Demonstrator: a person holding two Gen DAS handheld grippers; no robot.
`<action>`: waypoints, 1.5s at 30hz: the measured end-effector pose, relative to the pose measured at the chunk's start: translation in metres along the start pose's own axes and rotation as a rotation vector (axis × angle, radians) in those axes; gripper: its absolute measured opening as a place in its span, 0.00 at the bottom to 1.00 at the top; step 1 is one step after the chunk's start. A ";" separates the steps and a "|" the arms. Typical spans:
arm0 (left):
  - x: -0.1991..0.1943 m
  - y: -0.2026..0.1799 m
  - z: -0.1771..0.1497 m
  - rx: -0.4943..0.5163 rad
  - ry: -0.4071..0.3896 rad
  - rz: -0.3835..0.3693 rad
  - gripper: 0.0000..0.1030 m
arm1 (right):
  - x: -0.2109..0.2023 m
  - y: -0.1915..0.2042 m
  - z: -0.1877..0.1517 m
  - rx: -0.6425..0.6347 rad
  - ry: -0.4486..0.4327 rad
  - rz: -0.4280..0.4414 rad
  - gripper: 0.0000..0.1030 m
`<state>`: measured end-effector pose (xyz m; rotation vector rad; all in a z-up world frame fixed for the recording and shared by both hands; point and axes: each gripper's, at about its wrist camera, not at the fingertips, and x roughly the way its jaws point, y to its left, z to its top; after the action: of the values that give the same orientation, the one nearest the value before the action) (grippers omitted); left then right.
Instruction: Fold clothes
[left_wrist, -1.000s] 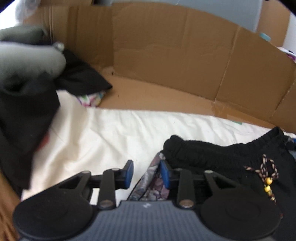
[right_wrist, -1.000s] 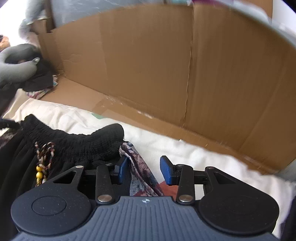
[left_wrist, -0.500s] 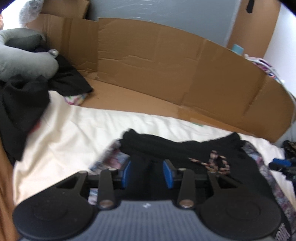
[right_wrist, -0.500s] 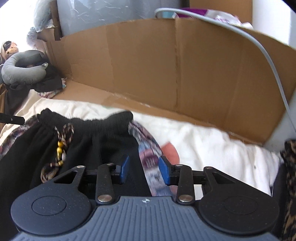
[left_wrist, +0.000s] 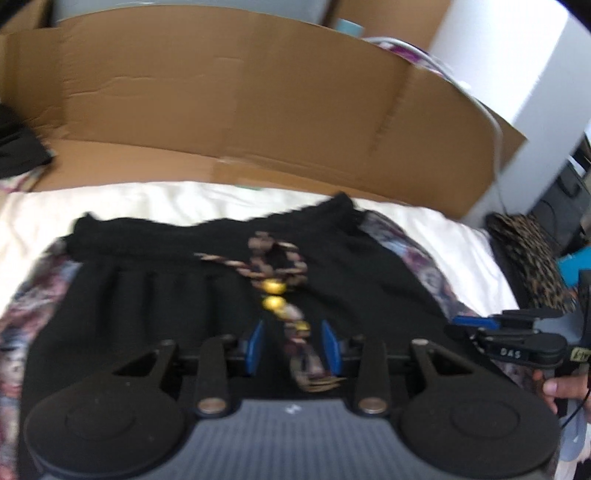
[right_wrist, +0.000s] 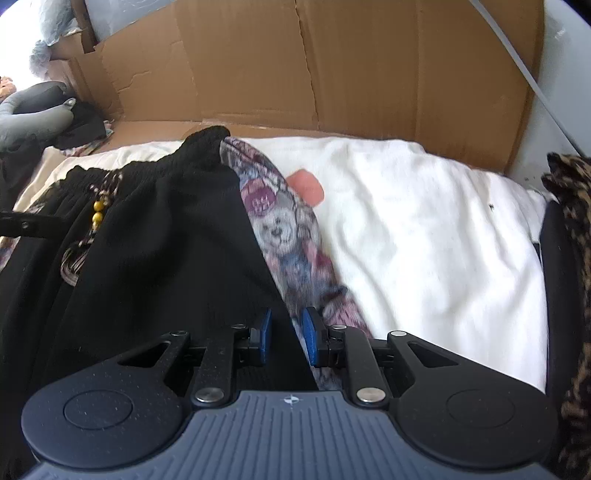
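Note:
A black garment (left_wrist: 166, 295) with an elastic waistband, patterned side stripes and a beaded drawstring (left_wrist: 273, 266) lies flat on a white sheet (left_wrist: 147, 199). My left gripper (left_wrist: 291, 345) is open above its middle, with the drawstring's tail lying between the fingers. In the right wrist view the same garment (right_wrist: 155, 240) fills the left half. My right gripper (right_wrist: 287, 338) has its jaws close together on the garment's right edge, where black cloth meets the patterned stripe (right_wrist: 280, 229). The right gripper (left_wrist: 476, 325) also shows at the right of the left wrist view, held by a hand (left_wrist: 554, 387).
Cardboard walls (left_wrist: 258, 110) stand behind the sheet (right_wrist: 424, 221). A leopard-print cloth (right_wrist: 576, 184) lies at the right edge beside a black curved rim (right_wrist: 557, 277). A grey neck pillow (right_wrist: 33, 114) and dark clothes sit at the far left.
Both grippers have pulled back from the waistband toward me, over the garment's lower part. The left swung right to the drawstring. The right gripper's jaws have narrowed onto the side edge.

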<state>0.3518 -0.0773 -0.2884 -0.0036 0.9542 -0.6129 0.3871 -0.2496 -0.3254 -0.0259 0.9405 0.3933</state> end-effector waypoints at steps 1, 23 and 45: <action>0.003 -0.007 0.000 0.012 0.003 -0.014 0.36 | -0.002 -0.001 -0.002 0.003 0.003 0.002 0.23; 0.045 -0.023 -0.019 0.129 0.100 0.079 0.03 | -0.029 -0.020 -0.013 -0.023 0.028 -0.106 0.18; -0.010 -0.028 -0.060 0.046 0.126 -0.043 0.30 | -0.054 -0.012 -0.055 -0.005 0.038 -0.144 0.27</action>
<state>0.2877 -0.0798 -0.3090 0.0563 1.0634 -0.6814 0.3201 -0.2886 -0.3176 -0.1056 0.9683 0.2630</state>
